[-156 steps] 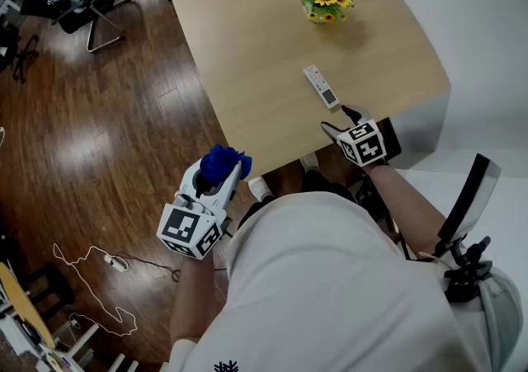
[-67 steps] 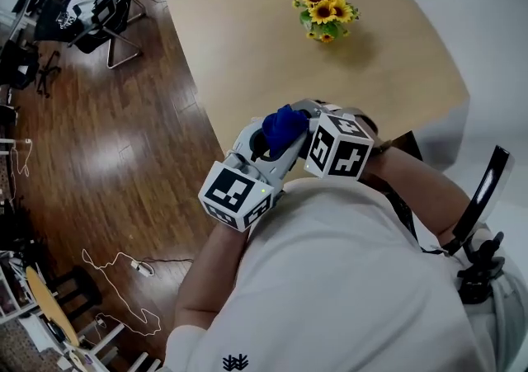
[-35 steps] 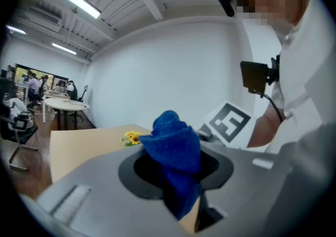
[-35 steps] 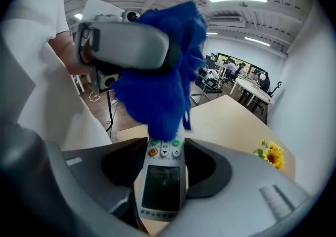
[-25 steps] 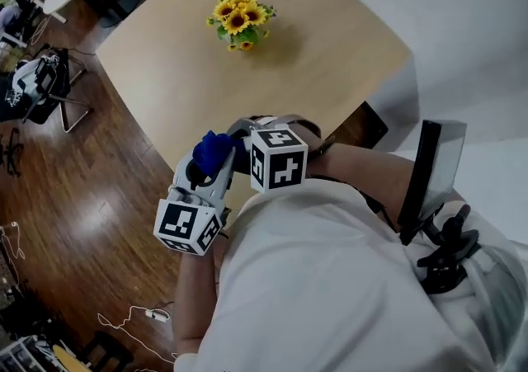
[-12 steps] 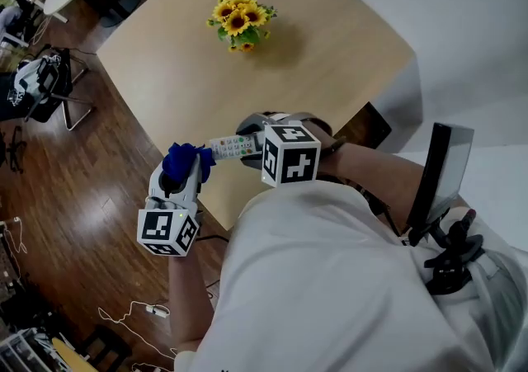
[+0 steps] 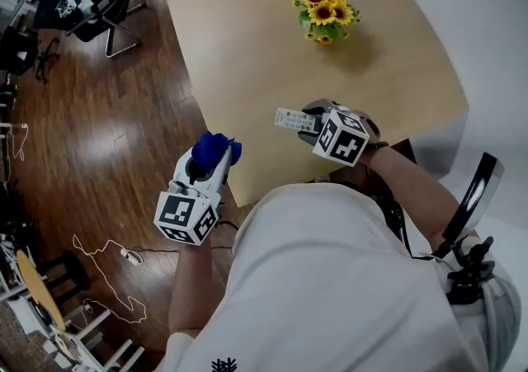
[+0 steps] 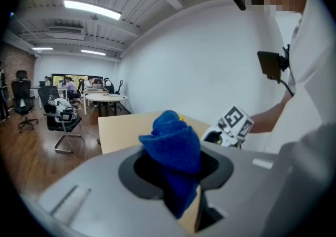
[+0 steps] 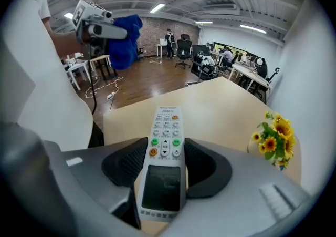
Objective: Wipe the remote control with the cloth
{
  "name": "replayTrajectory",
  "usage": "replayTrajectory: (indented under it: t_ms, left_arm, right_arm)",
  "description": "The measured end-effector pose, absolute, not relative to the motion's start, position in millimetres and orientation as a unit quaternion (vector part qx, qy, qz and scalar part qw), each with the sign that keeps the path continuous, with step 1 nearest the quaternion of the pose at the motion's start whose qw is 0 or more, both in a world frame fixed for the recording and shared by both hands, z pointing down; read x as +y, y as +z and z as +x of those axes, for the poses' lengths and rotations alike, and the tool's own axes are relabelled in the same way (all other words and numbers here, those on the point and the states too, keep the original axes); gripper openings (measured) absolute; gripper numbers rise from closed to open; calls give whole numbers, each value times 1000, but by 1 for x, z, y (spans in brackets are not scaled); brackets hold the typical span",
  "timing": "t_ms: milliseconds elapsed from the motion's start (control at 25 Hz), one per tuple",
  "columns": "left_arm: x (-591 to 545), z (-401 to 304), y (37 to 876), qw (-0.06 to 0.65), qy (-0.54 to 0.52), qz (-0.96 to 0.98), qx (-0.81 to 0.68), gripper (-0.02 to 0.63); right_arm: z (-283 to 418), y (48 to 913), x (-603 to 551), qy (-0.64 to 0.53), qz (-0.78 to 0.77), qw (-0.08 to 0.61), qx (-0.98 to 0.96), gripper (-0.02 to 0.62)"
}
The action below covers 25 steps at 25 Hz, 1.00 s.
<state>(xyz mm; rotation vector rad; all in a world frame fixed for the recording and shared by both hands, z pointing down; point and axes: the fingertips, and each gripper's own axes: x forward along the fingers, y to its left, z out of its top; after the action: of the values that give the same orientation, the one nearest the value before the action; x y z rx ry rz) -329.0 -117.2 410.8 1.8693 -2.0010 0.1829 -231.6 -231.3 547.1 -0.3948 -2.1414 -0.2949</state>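
My right gripper (image 7: 312, 126) is shut on a white remote control (image 7: 294, 120), holding it above the near part of the wooden table (image 7: 247, 40). In the right gripper view the remote control (image 9: 164, 152) lies buttons up between the two dark pads (image 9: 128, 161). Left of the table's corner, over the floor, my left gripper (image 7: 216, 154) is shut on a bunched blue cloth (image 7: 211, 148). The cloth (image 8: 173, 149) bulges out of the jaws in the left gripper view. The cloth and the remote are apart.
A small pot of yellow sunflowers (image 7: 323, 6) stands at the far side of the table. A chair with a bag (image 7: 87, 1) is on the dark wood floor at the upper left. A white cable (image 7: 107, 280) lies on the floor at the lower left.
The cloth was against the remote a second ago. My left gripper has since drawn away to the left with the cloth, and my right gripper has sunk towards the table with the remote.
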Motion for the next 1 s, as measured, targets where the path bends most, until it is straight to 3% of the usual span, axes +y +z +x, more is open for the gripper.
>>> replayTrajectory:
  t_ms: [240,600,1000]
  left_arm:
    - [-109,-330,417,218,59,620,-751,144]
    - [-85,-323,408,243,29,550,-799,144]
    - [-72,-273,357,290,18,480,-827,144]
  right_arm:
    - [-269,622,-251,-161,-228,459,-843,219]
    - [-290,668,-218,-207,-341,448,-800,219]
    - [-270,647,-216,-205,-365,434,-798,222]
